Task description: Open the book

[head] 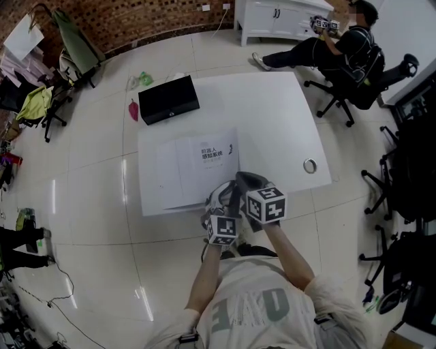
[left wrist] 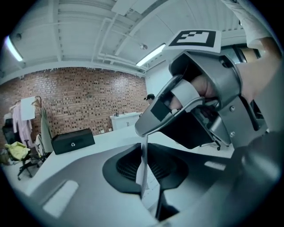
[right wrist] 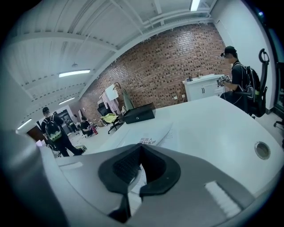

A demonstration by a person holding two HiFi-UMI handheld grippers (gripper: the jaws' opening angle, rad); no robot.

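Note:
The white book (head: 197, 163) with dark print lies flat on the white table (head: 272, 116), also seen as the book (right wrist: 146, 137) in the right gripper view. Both grippers meet at its near right corner. My right gripper (head: 244, 180) is shut on a thin leaf of the book at its tip (left wrist: 146, 131). That leaf (left wrist: 143, 157) stands on edge and runs down into my left gripper (left wrist: 144, 179), whose jaws are closed on it too. My left gripper (head: 219, 195) sits just left of the right one. White paper shows between the shut jaws of my right gripper (right wrist: 135, 175).
A black box (head: 168, 99) stands at the table's far left corner, beyond the book. A metal ring (head: 310, 165) is set in the table's right side. A person (head: 347, 41) sits on a chair behind the table, near a white cabinet (head: 279, 17). Chairs (head: 402, 184) stand at the right.

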